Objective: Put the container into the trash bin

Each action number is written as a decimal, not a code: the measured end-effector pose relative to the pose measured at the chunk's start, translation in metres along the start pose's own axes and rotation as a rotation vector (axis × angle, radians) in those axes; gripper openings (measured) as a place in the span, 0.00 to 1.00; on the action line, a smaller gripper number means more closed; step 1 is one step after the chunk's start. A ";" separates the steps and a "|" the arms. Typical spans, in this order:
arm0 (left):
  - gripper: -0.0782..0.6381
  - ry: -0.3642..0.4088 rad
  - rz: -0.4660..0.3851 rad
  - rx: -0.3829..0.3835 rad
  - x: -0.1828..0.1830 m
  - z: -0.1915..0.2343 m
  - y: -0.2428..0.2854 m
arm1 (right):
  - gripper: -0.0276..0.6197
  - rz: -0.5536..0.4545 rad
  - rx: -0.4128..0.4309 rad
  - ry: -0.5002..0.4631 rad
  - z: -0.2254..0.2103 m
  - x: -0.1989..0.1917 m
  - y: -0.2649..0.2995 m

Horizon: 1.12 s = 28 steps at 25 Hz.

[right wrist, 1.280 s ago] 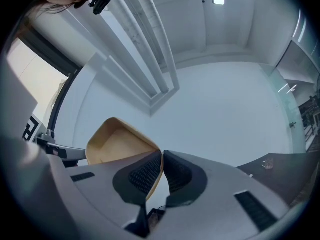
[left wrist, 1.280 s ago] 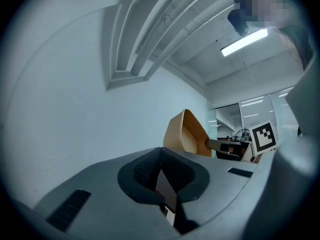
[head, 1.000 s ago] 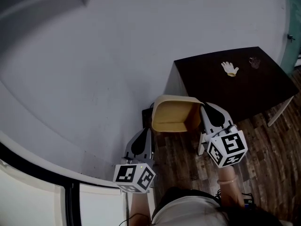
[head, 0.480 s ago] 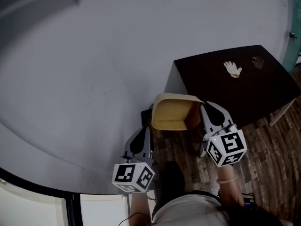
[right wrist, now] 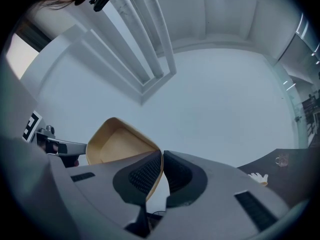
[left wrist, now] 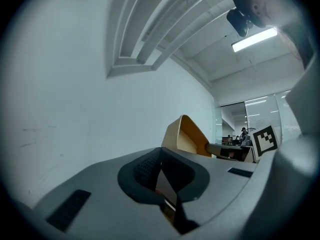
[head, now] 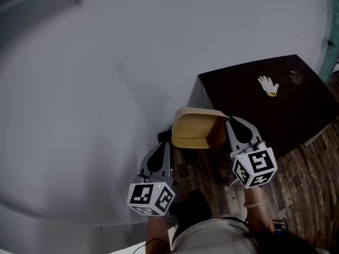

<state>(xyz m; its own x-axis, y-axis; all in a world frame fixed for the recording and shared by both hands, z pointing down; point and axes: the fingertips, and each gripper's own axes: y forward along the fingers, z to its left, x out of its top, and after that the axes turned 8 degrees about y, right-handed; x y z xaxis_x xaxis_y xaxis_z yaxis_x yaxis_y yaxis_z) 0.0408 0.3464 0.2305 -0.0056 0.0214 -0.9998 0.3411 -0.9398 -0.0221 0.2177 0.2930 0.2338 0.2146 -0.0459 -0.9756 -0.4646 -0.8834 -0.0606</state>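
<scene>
A tan, square, open-topped container [head: 195, 128] hangs tilted on its side above the floor. My right gripper [head: 231, 127] is shut on its right rim. In the right gripper view the container [right wrist: 117, 145] rises to the left, and its thin edge is pinched between the pads of my right gripper [right wrist: 162, 159]. My left gripper [head: 159, 159] is shut and holds nothing, low and left of the container and apart from it. In the left gripper view its jaws meet at my left gripper [left wrist: 160, 166], with the container [left wrist: 186, 136] beyond them. A dark object [head: 165, 135] by the wall is mostly hidden behind the container.
A dark table [head: 286, 115] stands at the right with a white glove [head: 269, 85] and a small glass [head: 295, 76] on it. A grey wall [head: 106, 89] fills the left. Wooden floor [head: 302, 184] lies below. The person's body [head: 212, 239] is at the bottom edge.
The view has drifted: the bright strip at the bottom left slid out of sight, and the table moved slightly right. The container stays in the right gripper; both grippers hardly moved.
</scene>
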 end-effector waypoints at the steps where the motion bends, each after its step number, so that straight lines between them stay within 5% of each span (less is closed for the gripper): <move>1: 0.14 -0.001 -0.001 -0.002 0.001 0.010 0.009 | 0.08 0.001 -0.002 -0.001 0.001 0.000 0.014; 15: 0.14 -0.028 -0.002 0.004 -0.008 0.149 0.114 | 0.08 0.019 0.002 -0.032 0.014 -0.015 0.189; 28: 0.14 -0.054 0.047 0.002 -0.040 0.206 0.189 | 0.08 0.081 0.001 -0.026 -0.004 -0.049 0.278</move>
<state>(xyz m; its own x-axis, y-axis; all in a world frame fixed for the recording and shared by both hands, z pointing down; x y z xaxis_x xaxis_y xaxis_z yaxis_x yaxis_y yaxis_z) -0.0878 0.0979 0.2657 -0.0400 -0.0413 -0.9983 0.3400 -0.9401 0.0252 0.0819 0.0478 0.2654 0.1536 -0.1048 -0.9826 -0.4803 -0.8769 0.0184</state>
